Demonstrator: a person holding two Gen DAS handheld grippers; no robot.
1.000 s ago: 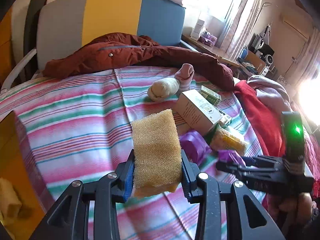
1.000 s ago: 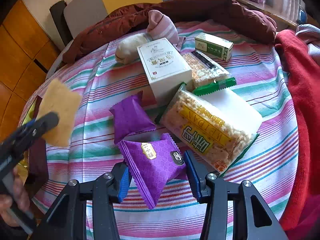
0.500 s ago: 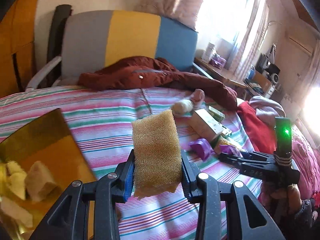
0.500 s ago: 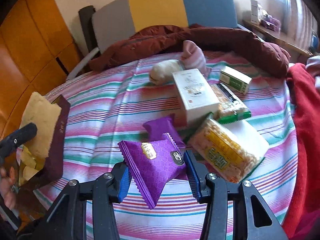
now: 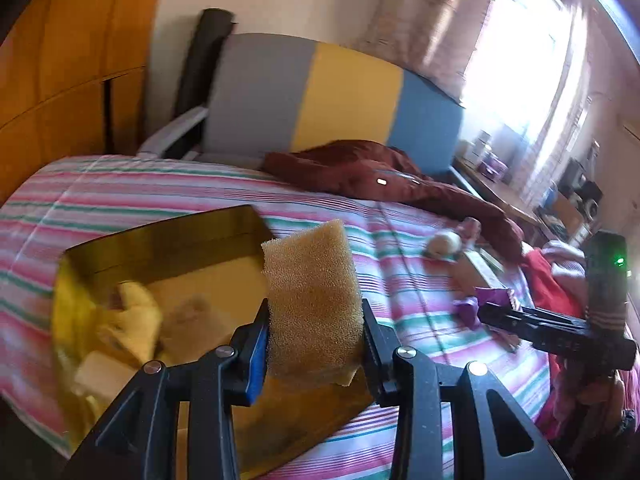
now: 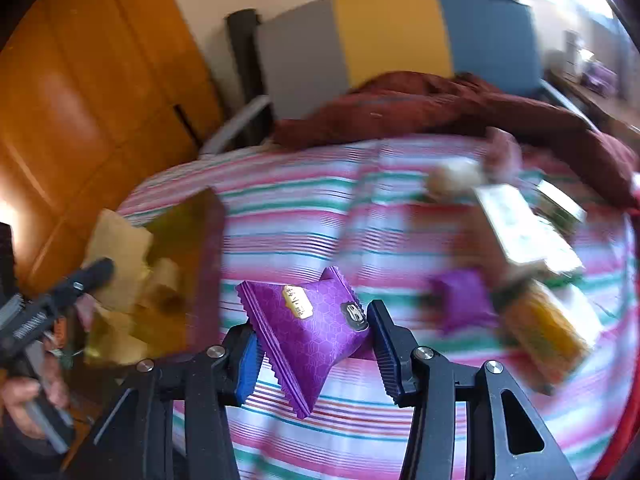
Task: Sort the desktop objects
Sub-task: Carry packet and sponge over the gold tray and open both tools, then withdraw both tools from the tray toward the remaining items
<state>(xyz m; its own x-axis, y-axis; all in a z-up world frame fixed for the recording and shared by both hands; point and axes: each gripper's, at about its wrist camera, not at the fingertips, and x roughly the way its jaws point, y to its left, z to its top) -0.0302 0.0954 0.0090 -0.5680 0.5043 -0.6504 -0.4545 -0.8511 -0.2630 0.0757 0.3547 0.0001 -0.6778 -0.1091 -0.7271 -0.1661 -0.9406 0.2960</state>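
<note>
I have the sponge (image 5: pixel 312 300) clamped in the left gripper (image 5: pixel 314 344) right over the near edge of the gold box (image 5: pixel 160 236), so I'd carry it past the rim before letting go. Right of the box, my right gripper (image 6: pixel 312 344) pinches a purple packet (image 6: pixel 308 324); through the blur, its bin is probably elsewhere.

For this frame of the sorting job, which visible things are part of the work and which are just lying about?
Part of the job:
- sponge, clamped in the left tool
- purple packet, clamped in the right tool
- gold box, already holding yellowish pieces
- second purple packet, white carton, yellow snack bag on the striped cloth

Lying about:
- maroon jacket
- colour-block chair
- red garment
</note>
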